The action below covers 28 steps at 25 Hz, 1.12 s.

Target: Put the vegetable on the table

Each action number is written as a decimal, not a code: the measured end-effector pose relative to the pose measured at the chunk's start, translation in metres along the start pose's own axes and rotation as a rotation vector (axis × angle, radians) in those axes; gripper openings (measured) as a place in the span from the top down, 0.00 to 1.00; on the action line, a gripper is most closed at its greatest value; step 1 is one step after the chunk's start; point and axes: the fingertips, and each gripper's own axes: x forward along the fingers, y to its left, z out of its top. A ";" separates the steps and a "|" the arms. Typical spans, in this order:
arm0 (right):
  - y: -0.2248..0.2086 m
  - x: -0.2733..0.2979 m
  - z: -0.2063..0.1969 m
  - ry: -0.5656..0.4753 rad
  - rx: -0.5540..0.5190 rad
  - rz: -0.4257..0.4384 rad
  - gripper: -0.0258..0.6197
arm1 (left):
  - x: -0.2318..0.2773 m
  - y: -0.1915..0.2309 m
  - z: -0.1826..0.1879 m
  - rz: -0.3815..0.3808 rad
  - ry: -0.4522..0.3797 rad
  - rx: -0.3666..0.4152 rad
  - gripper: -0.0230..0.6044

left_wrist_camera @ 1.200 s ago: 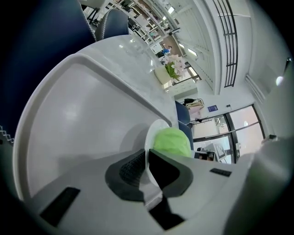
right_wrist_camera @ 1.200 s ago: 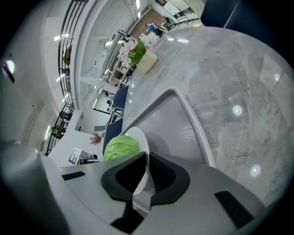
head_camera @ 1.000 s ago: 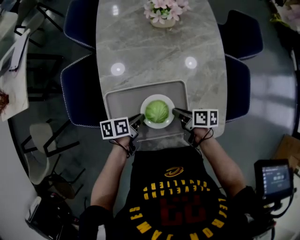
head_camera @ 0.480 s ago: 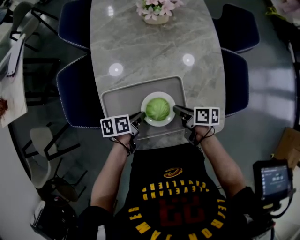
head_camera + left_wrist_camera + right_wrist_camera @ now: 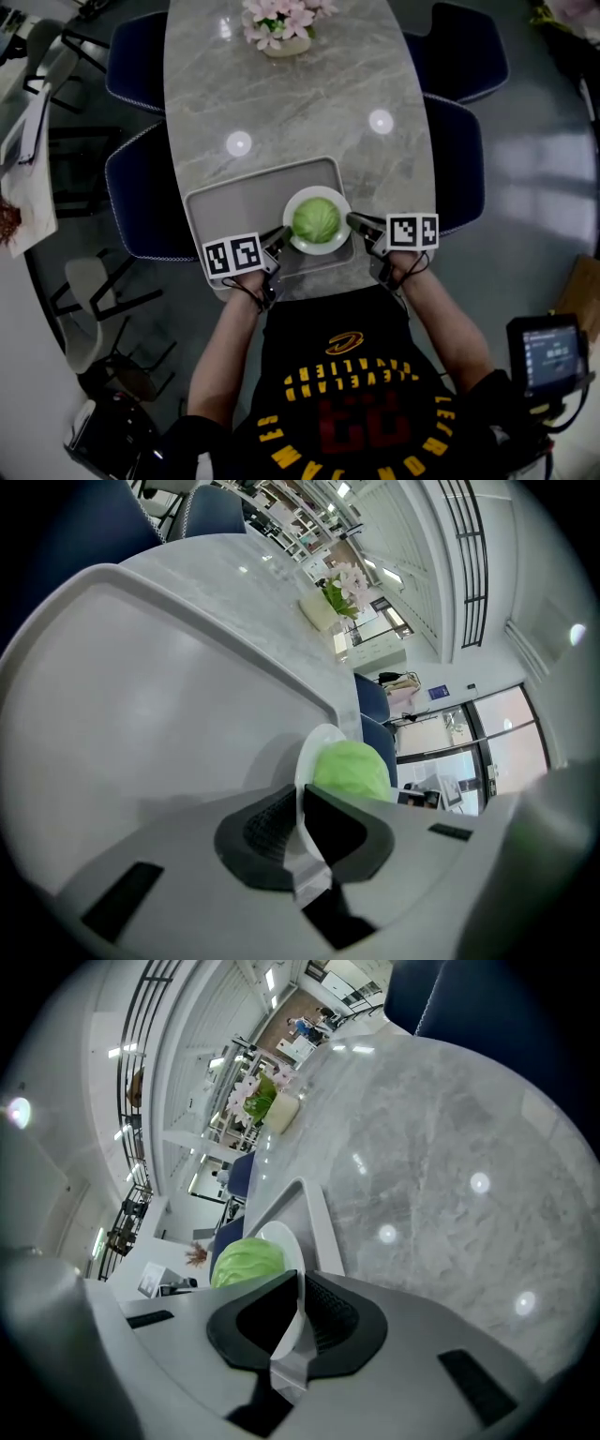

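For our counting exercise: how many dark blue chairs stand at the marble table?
4. Far left chair and near left chair, left of the table; far right chair and near right chair, right of it. More may lie beyond the picture's top edge.

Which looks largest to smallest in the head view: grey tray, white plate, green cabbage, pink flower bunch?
1. Grey rectangular plastic tray
2. Round white plate and pink flower bunch: about alike, so not ranked
3. Round green cabbage

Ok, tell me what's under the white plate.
Below the plate is the grey tray, lying on the marble table. The plate and its cabbage cover that patch, so whether plate touches tray cannot be told.
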 end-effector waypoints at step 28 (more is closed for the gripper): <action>-0.103 -0.109 0.052 -0.010 -0.009 -0.035 0.91 | 0.121 -0.097 -0.032 0.005 0.025 0.007 0.92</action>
